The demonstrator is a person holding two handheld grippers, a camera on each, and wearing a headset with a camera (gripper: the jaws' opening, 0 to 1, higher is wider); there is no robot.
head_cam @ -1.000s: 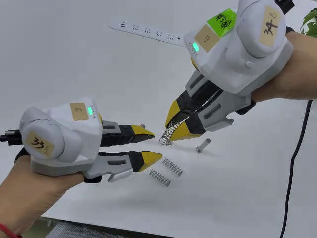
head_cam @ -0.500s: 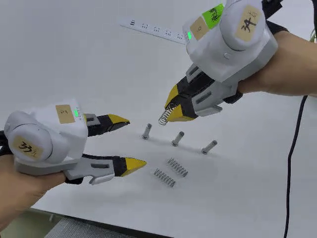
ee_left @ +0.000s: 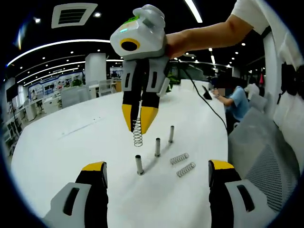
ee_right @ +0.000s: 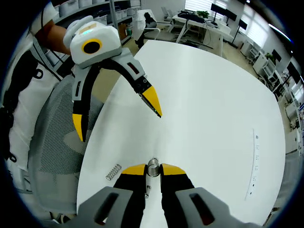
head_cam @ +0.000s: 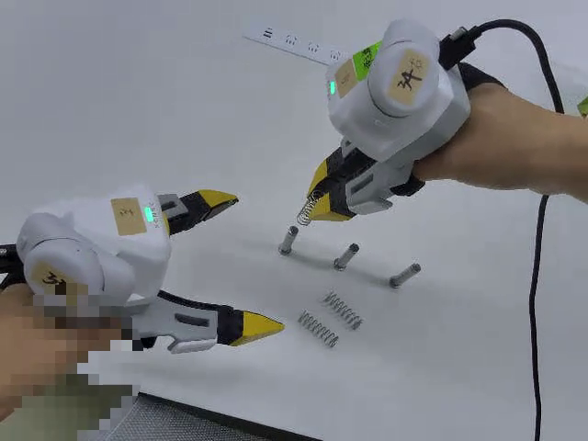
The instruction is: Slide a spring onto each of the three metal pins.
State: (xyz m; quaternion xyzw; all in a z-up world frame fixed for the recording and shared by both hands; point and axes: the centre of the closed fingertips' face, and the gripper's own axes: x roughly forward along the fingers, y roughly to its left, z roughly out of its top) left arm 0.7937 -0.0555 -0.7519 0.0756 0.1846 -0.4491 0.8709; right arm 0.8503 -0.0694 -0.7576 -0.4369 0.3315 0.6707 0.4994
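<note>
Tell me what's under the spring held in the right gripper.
An upright metal pin stands on the white table below the spring, apart from it. The right gripper hides the spring's top end.

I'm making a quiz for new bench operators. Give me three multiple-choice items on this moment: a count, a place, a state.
1. How many springs lie loose on the table beside the three pins?
A. one
B. two
C. four

2. Where is the spring gripped by the right tongs?
A. flat on the table
B. slid down over the middle pin
C. in the air just above the end pin nearest the left tongs

3. How do the left tongs stand?
A. open, holding nothing
B. shut on a pin
C. shut on a spring

Answers: 1 B, two coils lie side by side near the pins. 2 C, the left gripper view shows a gap between spring and pin top. 3 A, the yellow tips stand wide apart.
</note>
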